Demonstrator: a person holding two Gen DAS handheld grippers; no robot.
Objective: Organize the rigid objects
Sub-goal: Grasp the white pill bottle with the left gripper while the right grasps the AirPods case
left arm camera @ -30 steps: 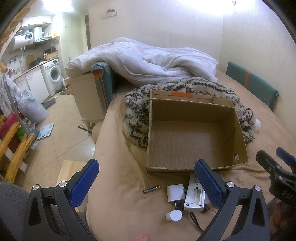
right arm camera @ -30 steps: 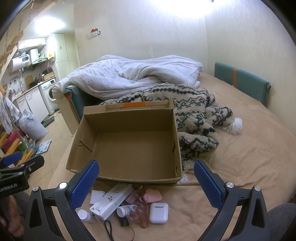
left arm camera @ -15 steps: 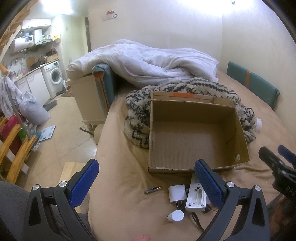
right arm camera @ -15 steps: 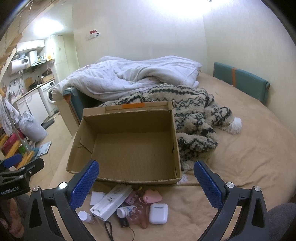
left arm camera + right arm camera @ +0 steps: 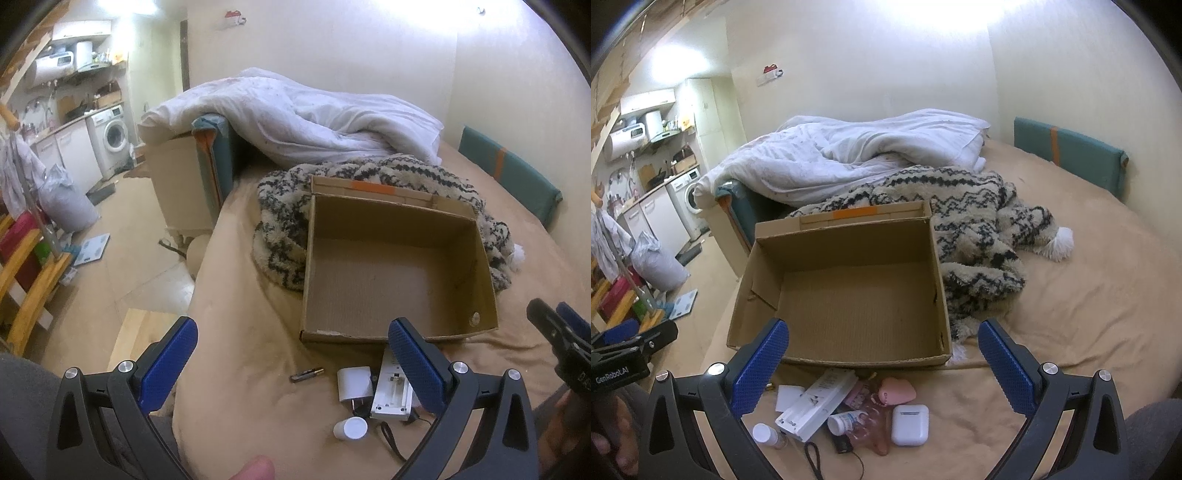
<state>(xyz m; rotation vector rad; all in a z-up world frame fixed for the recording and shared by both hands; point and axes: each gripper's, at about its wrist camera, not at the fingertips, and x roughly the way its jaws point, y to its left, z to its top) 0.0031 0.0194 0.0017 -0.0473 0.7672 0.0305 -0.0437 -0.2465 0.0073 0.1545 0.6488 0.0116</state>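
Right wrist view: the right gripper [image 5: 882, 365] hangs with jaws spread wide and nothing between them, above a clutter of small items on the bed [image 5: 1089, 306]; the box [image 5: 842, 284] sits just beyond, bare inside. The earbud case [image 5: 909, 424], remote [image 5: 816, 404], pink piece [image 5: 897, 392] and small bottle [image 5: 846, 422] lie bunched, some touching. The left gripper [image 5: 291, 365] is likewise released and empty, over the charger [image 5: 354, 380], white cap [image 5: 351, 429] and battery [image 5: 306, 374]. The step looks like a first pick; it would go best on an outlier such as the case or battery, closing across the narrow side, then lifting clear of the near box wall before release.
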